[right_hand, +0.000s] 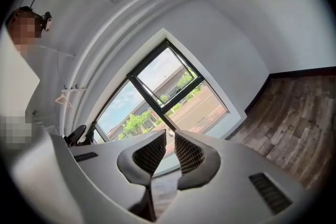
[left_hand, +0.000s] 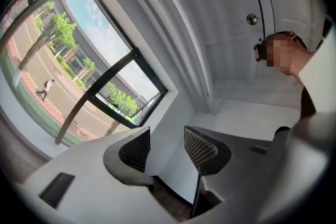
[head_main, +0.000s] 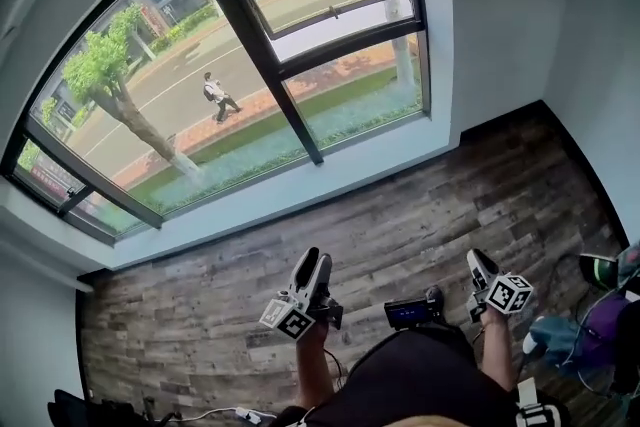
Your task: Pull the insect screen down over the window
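Two empty grippers held low, well short of the window.
Near the bottom of the head view, the left gripper and the right gripper hover over the wood floor, well apart from the window on the far side. The left gripper's jaws stand wide apart with nothing between them. The right gripper is released too, its gap narrower and empty, and it looks toward the window. Through the glass show a street, trees and a walker. A white sill runs under the dark frame, with a white wall to its right. The insect screen cannot be made out in any view.
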`<state>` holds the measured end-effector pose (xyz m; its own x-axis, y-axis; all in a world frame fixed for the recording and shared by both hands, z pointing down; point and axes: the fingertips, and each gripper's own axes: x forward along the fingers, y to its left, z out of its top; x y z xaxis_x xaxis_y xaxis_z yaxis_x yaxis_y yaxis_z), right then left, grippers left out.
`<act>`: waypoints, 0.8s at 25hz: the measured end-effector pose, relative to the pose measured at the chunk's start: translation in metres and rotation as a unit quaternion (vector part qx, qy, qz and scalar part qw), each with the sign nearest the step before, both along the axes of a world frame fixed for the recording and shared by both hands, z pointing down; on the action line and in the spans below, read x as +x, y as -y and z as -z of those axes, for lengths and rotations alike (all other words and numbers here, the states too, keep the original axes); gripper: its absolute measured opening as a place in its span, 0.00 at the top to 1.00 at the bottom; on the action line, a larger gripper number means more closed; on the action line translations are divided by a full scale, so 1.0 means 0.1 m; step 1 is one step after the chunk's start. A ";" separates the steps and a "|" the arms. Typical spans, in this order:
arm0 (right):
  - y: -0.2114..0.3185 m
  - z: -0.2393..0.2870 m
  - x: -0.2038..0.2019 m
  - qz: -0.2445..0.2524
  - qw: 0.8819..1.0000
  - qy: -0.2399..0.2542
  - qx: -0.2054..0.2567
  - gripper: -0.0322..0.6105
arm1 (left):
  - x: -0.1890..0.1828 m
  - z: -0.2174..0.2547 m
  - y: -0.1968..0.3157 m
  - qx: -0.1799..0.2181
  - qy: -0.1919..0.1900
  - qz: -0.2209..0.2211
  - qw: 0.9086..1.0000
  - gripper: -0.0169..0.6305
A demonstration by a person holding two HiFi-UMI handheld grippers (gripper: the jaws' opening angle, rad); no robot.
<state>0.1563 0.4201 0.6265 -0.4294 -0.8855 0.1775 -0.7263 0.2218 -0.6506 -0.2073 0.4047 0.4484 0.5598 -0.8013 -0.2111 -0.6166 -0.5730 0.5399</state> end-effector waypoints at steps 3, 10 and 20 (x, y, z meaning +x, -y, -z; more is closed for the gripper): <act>0.56 0.24 0.37 0.014 1.000 -0.006 0.015 0.87 | 0.45 0.23 0.47 0.010 0.019 -0.007 1.000 0.67; 1.51 0.53 0.96 0.044 0.997 -0.043 0.045 0.87 | 1.10 0.27 1.23 0.003 0.066 -0.005 0.998 0.67; 2.65 0.11 1.06 0.029 0.999 -0.003 0.029 0.87 | 1.50 0.20 2.73 0.035 0.125 -0.012 0.991 0.67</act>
<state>0.2619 0.1548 0.6154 -0.4794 -0.8679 0.1301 -0.7150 0.3003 -0.6314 -0.0578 0.1322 0.4280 0.6198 -0.7758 -0.1183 -0.7124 -0.6194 0.3298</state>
